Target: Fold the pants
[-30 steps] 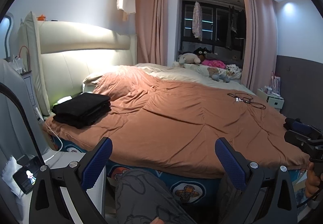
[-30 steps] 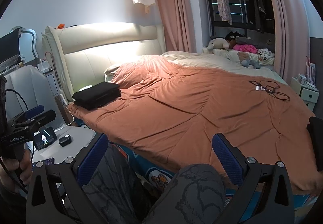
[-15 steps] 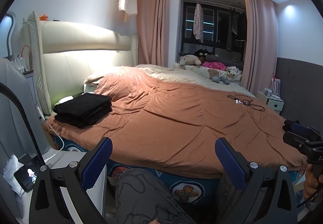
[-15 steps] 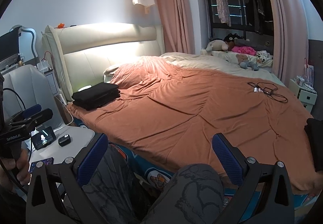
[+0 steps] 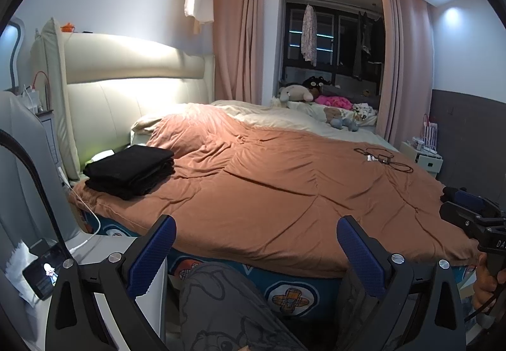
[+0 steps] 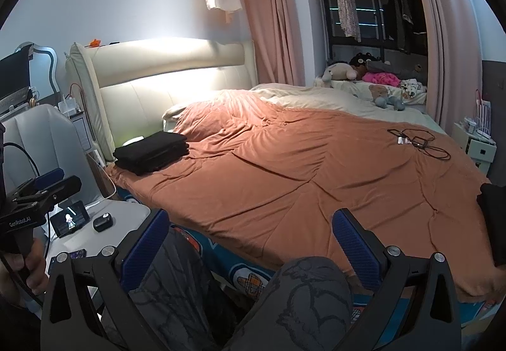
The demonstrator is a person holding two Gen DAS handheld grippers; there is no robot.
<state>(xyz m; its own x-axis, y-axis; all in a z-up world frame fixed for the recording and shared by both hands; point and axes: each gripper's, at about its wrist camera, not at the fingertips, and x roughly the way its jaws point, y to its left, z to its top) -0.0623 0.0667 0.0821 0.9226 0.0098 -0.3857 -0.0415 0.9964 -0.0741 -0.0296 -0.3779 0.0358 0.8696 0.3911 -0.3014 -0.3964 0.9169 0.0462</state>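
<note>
A: Grippers status?

B: Left gripper (image 5: 256,243) jaws spread wide, nothing between them. Right gripper (image 6: 251,237) same, wide apart and empty. Both held off the near edge of the bed (image 5: 284,192), above the person's knees in grey printed trousers (image 6: 313,287).

A: Pants?

B: Folded black pants (image 5: 131,170) stacked at the head-end corner of the rust duvet (image 6: 300,177), just beside the cream headboard (image 6: 170,72). Well apart from both grippers.

A: Anything in the way?

B: Duvet between is bare but wrinkled. Black cable tangle (image 6: 417,142) on the far side. Plush toys (image 5: 297,93) by the window. Nightstand (image 6: 104,237) beside the bed holds a lit phone (image 6: 70,218) and a small black case (image 6: 101,222). Dark item at right edge of right view, can't identify.
</note>
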